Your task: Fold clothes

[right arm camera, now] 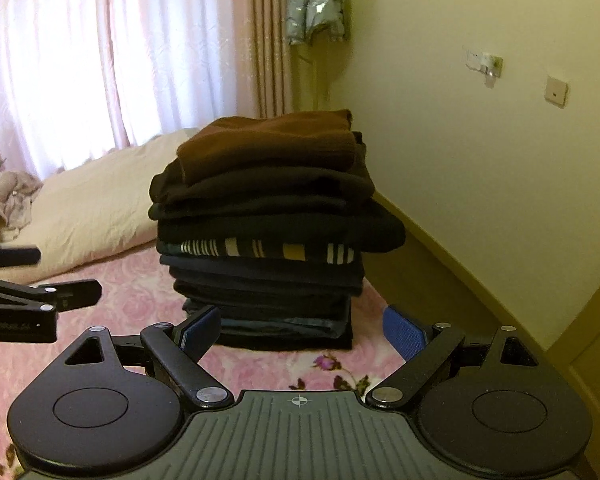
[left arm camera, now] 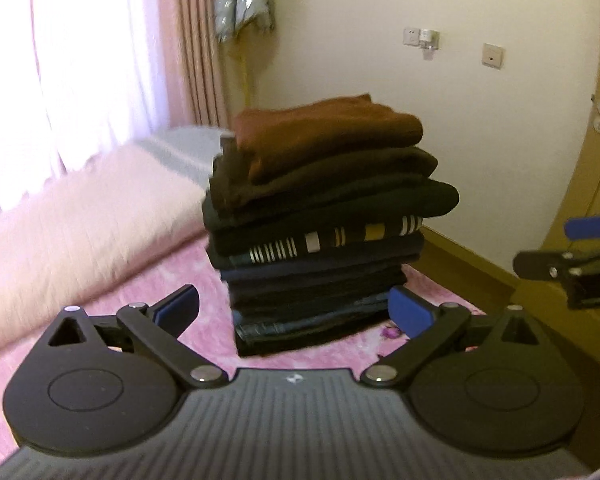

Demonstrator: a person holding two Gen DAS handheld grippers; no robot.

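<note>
On the pink floral bed the tall stack of folded dark clothes stands finished, brown knit on top. Your left gripper and right gripper hang before it, fingers wide, empty; folding looks done, so next find any unfolded garment.

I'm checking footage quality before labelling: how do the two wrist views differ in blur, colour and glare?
Left wrist view: smeared by motion blur, the stack of folded clothes soft-edged, a pink cast, the curtained window blown out. Right wrist view: sharper, the striped garment crisp, a yellow-green cast on the wall, the window bright but curtain folds readable. Both bend straight lines, fisheye-style.
</note>
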